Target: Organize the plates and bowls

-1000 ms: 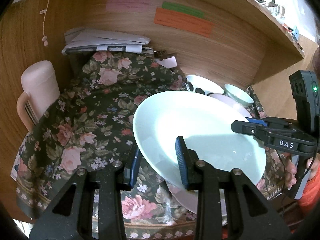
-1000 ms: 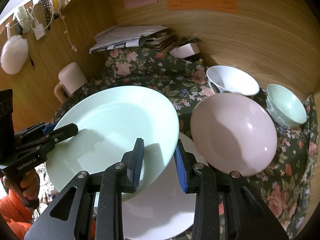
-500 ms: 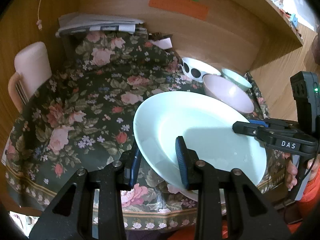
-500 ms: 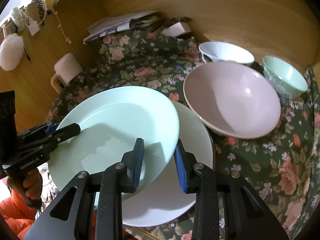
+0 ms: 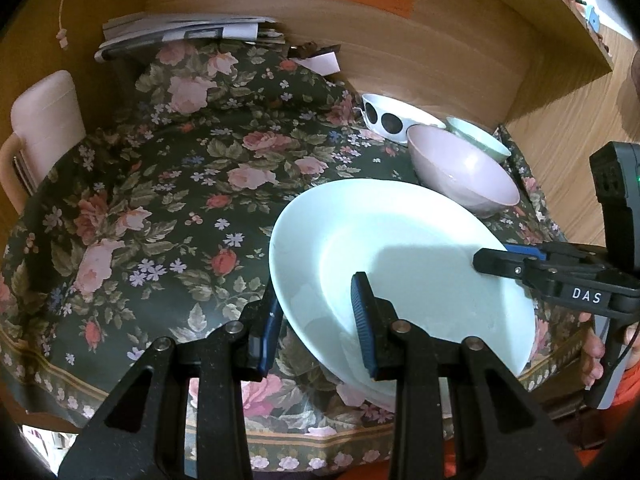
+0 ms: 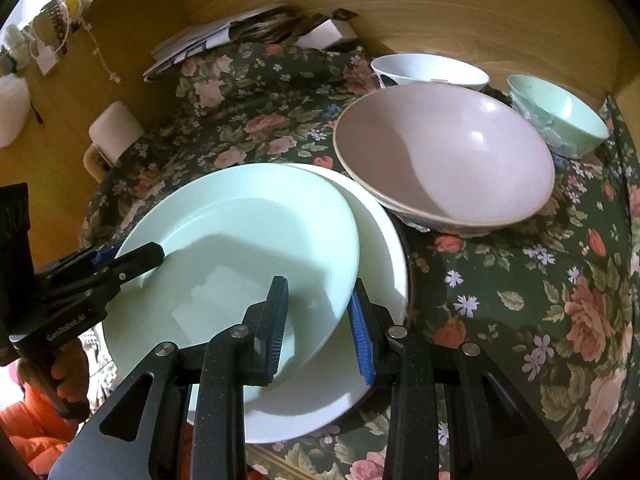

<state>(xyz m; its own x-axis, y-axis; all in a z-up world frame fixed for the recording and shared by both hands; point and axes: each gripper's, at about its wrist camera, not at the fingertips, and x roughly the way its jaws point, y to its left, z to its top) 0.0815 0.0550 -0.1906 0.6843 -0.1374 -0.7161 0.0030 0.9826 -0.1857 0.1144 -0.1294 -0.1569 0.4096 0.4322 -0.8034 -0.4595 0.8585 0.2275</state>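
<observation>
Two hand-held grippers carried a pale green plate [image 6: 240,248] between them above a desk [image 5: 132,208] draped in a dark floral cloth. The left gripper [image 5: 316,320] had its blue-padded fingers [image 5: 362,312] clamped on the plate's near-left rim, one finger above the rim and one beneath. The right gripper [image 6: 318,320] gripped the opposite edge the same way, its fingers [image 6: 278,320] closed across the rim. The plate sat tilted over a white plate [image 6: 380,248] lying on the cloth, overlapping most of it; whether the two touched could not be told. Just beyond the white plate stood a large pink bowl [image 6: 444,160]. Behind it were a white bowl with dark spots [image 5: 394,116] and a small green bowl [image 6: 560,116], near the wooden back panel [image 5: 420,52]. A pink mug [image 5: 44,124] stood at the far left edge of the cloth, and a stack of papers [image 5: 180,34] lay at the back. A person's hand [image 6: 68,380] held the left gripper's handle.
</observation>
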